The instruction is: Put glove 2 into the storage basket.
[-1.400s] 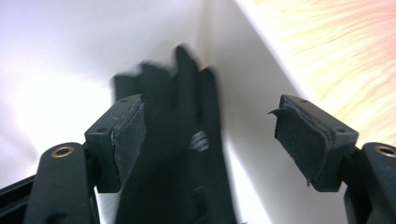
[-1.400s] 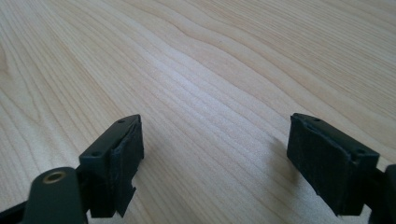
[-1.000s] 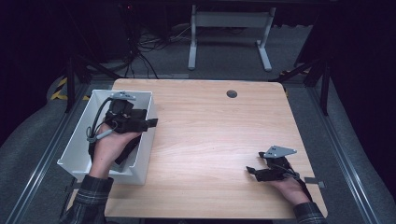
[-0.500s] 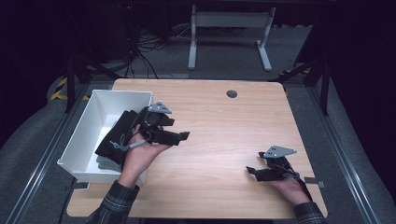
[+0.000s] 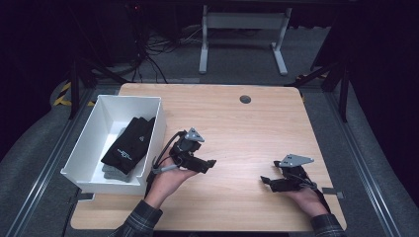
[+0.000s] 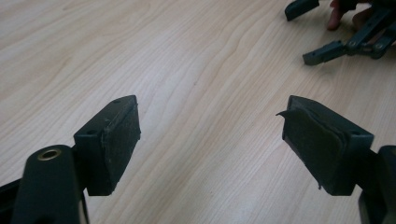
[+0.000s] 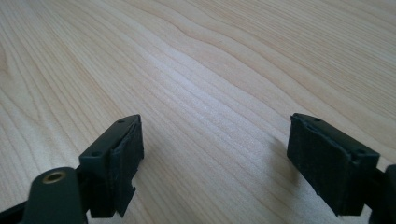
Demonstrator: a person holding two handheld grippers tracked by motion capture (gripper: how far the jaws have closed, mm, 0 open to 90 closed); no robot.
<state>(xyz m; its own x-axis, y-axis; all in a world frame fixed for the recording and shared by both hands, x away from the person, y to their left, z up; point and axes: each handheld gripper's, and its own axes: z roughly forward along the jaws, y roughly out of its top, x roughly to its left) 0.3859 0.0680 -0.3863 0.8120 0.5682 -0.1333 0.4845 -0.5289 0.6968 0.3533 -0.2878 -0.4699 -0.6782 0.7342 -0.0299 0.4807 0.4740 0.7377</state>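
Note:
My left gripper (image 5: pixel 210 165) hovers low over the bare wooden table (image 5: pixel 237 123), just right of the white bin (image 5: pixel 94 131), and points right. Its jaws (image 6: pixel 210 121) stand open and have just widened a little, with only the tabletop between them. A folded black cloth with white print (image 5: pixel 129 144) lies in the bin on top of a grey item (image 5: pixel 111 173). My right gripper (image 5: pixel 267 181) rests near the table's front right, pointing left. It is open (image 7: pixel 215 140) with nothing in it. In the left gripper view the right gripper (image 6: pixel 327 49) appears at the top right.
The bin stands along the table's left edge. A round cable hole (image 5: pixel 245 99) sits at the back of the table. A desk frame (image 5: pixel 242 34) and cables lie on the dark floor beyond.
My left gripper has moved right and down, from over the bin to the table's middle. The black cloth now lies uncovered in the bin. The right gripper has stayed put.

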